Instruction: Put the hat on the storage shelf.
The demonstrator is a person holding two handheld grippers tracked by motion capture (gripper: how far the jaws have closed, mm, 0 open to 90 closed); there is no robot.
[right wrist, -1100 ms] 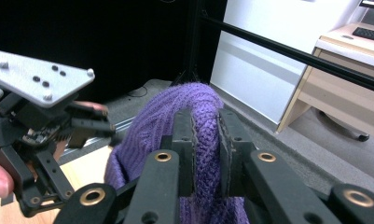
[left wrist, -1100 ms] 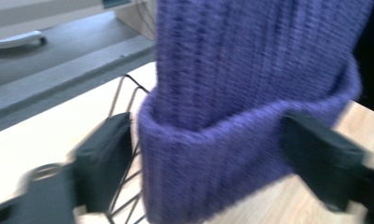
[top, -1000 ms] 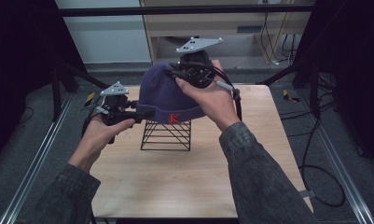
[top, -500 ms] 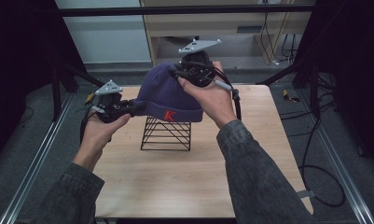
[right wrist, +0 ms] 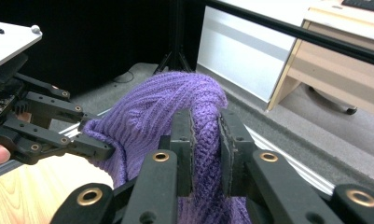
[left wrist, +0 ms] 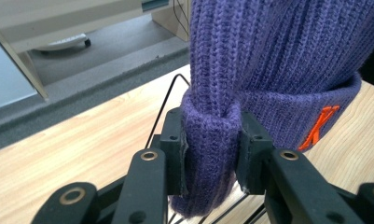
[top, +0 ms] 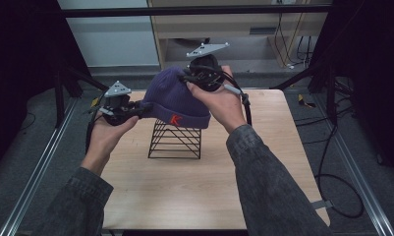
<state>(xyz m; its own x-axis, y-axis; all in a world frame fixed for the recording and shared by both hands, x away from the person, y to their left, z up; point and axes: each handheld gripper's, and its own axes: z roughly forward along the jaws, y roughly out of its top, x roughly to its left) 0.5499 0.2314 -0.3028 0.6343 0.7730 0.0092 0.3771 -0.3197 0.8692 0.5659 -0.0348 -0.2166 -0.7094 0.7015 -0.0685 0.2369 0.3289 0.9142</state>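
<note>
Left gripper (top: 135, 111): pinching the folded cuff of the beanie (top: 177, 101), its jaws having just closed on the knit.
Right gripper (top: 193, 81): clamped on the crown, at the far side.
Beanie: one, purple, orange letter on the cuff; stretched between both grippers, long axis running left to right.
Key relation: beanie hangs directly above the wire stand (top: 175, 140), probably just touching its top.
Count: one stand, on the tabletop (top: 194, 191).
</note>
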